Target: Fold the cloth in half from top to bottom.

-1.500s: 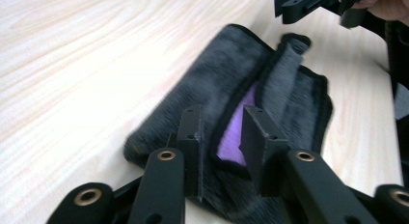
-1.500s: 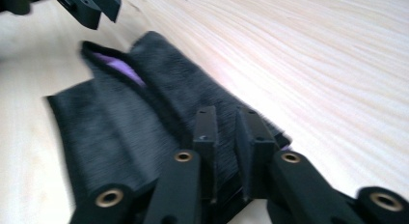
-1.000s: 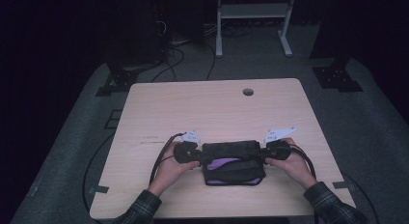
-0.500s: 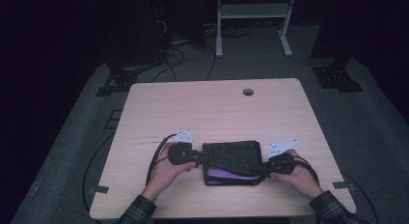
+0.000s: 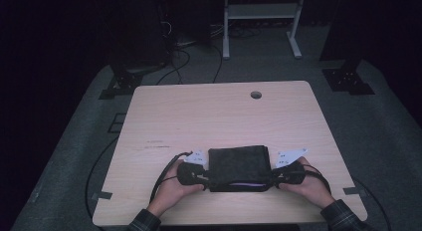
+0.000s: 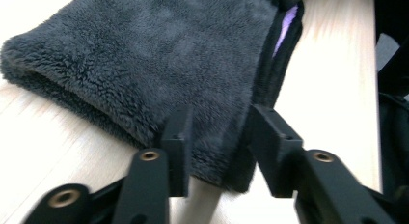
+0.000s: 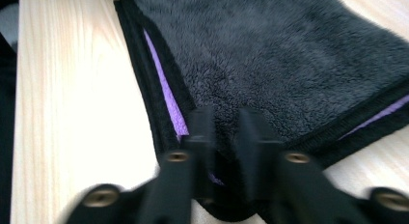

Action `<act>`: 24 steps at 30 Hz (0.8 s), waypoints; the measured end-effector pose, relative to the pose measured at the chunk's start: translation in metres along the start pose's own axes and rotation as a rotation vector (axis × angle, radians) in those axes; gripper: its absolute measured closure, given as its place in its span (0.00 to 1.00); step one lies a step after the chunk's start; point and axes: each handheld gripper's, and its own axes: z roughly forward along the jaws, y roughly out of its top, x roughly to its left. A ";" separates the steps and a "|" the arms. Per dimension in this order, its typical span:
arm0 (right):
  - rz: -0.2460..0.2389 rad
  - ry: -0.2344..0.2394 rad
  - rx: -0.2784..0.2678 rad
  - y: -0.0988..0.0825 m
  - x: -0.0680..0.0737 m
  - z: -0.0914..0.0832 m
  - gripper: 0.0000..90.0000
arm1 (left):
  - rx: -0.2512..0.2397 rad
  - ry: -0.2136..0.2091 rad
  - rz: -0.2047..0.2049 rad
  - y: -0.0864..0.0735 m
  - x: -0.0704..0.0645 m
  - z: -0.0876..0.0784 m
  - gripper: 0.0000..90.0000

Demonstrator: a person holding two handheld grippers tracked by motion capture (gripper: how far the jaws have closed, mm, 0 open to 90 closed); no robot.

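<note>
A dark grey fleece towel with a purple inner face lies folded near the table's front edge. My left gripper is at its near left corner and my right gripper at its near right corner. In the left gripper view the towel has a corner between the jaws of the left gripper, with a gap showing beside the cloth. In the right gripper view the towel has its purple-lined corner between the jaws of the right gripper. Both pairs of jaws have just been opening.
The light wooden table has a round cable hole at the back. A black cable loops from the left gripper past the left hand. Stands and a white frame are on the floor beyond the table.
Both hands have come toward the table's front edge, drawing the towel's upper layer over. The purple patch seen before is now a thin line under the dark top.
</note>
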 end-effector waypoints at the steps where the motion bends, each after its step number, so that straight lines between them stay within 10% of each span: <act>1: 0.008 -0.011 -0.013 0.000 -0.001 -0.002 0.71 | 0.000 0.000 0.000 0.000 0.000 0.000 0.61; 14: 0.145 -0.214 -0.101 -0.023 -0.024 -0.031 0.36 | -0.054 0.314 -0.066 -0.031 0.023 -0.054 0.26; 24: 0.207 -0.317 -0.053 -0.050 -0.034 -0.046 0.29 | -0.016 0.413 -0.116 -0.068 0.032 -0.076 0.18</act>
